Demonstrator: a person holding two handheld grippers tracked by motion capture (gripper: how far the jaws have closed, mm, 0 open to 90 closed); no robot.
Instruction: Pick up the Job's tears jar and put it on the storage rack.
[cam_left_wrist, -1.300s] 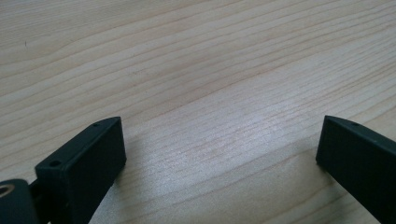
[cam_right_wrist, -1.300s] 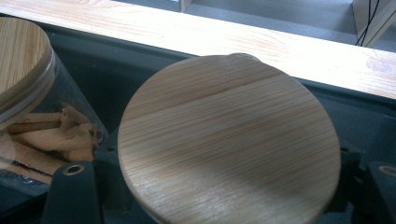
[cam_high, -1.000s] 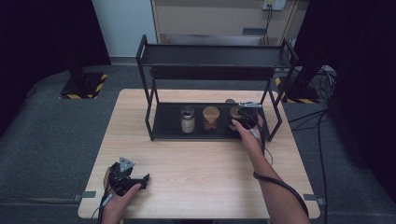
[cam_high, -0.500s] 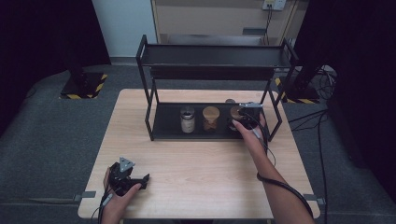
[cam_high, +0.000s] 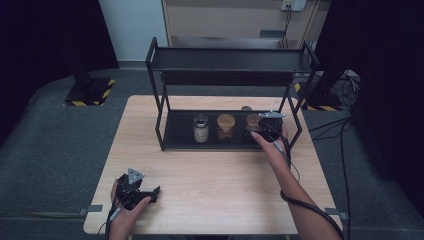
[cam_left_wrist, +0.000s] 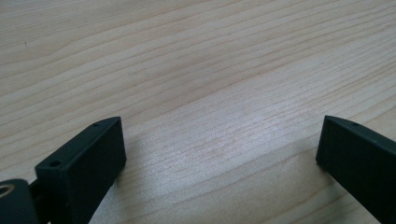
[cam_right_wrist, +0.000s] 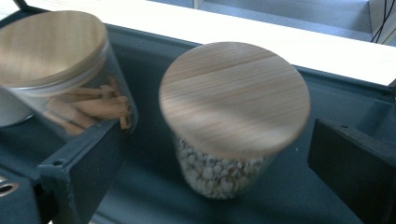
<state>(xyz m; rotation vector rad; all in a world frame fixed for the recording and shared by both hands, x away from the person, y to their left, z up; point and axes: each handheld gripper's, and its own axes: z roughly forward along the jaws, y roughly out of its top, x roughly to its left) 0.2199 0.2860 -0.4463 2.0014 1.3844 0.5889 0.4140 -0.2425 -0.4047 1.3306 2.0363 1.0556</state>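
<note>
A black two-tier rack (cam_high: 230, 60) stands at the back of the wooden table (cam_high: 215, 185). Its lower shelf (cam_high: 180, 136) holds three jars in a row. The rightmost, a glass jar of pale beans (cam_right_wrist: 233, 107) with a wooden lid, stands between the jaws of my right gripper (cam_right_wrist: 217, 135). Those jaws have just been opening, and there is a gap to the jar on each side. To its left is a jar of brown sticks (cam_right_wrist: 60, 60). My left gripper (cam_left_wrist: 219, 135) rests open on the table at the front left, with nothing between its jaws.
A silver-lidded jar (cam_high: 200, 128) is the leftmost on the shelf. The rack's right post (cam_high: 295, 117) rises close beside my right hand. The top shelf (cam_high: 230, 52) hangs over the jars. Dark floor and cables surround the table.
My right hand has drawn slightly back from the right jar on the shelf. The left hand and its gripper have not moved.
</note>
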